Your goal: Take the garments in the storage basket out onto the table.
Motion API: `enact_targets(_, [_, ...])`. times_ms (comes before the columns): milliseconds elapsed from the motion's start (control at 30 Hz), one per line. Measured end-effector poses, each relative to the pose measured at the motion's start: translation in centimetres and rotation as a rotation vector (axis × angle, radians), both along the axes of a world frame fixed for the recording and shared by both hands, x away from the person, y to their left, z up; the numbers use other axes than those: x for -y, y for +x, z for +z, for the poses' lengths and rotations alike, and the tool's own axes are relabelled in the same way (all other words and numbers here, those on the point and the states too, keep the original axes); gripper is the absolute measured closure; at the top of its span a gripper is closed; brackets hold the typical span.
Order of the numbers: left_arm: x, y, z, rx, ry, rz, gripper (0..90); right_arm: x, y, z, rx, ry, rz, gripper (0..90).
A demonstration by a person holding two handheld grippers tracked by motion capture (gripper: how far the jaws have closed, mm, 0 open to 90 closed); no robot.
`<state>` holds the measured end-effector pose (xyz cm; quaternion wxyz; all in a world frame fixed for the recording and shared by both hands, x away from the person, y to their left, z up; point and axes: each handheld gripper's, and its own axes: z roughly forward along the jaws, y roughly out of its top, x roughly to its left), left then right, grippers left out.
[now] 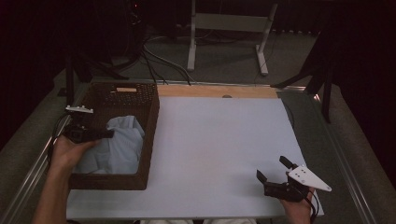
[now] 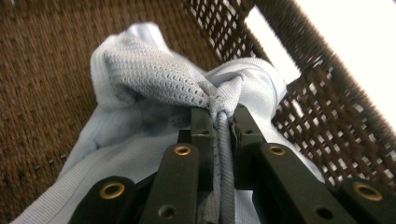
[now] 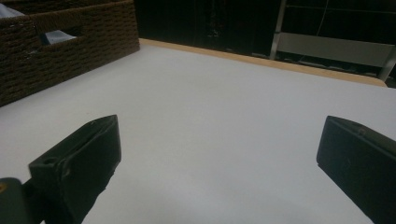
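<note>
Pale-blue mesh garment [image 2: 154, 79] lies in the wicker basket [image 1: 150, 135]; the left hand-held gripper [image 2: 219, 116] has pinched a fold; next, lift it clear onto the worktop [image 1: 219, 144]; the right hand-held gripper [image 3: 217, 140] gapes empty.

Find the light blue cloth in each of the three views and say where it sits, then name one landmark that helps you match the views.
High view: the light blue cloth lies inside the basket, left of centre.
Left gripper view: it covers the centre, bunched between the left gripper jaws.
Right gripper view: a sliver shows through the basket's handle hole, upper left.
Shared landmark: the brown woven basket.
</note>
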<state>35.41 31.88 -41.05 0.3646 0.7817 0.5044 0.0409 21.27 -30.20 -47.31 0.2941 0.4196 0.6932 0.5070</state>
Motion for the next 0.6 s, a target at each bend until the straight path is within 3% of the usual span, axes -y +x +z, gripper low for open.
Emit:
enact_targets(133, [-0.1,-0.1,0.1,0.014,-0.01,0.007,84.7,0.0,0.0,0.0,-0.001,0.0,0.001,0.2])
enact_targets(367, [-0.5,-0.5,1.0,0.078,-0.064,0.026,84.7,-0.1,0.0,-0.1,-0.001,0.001,-0.002,0.2])
enact_targets(600, [-0.4,-0.6,1.8,0.105,-0.073,0.03,84.7,0.0,0.1,-0.1,-0.001,0.0,-0.003,0.2])
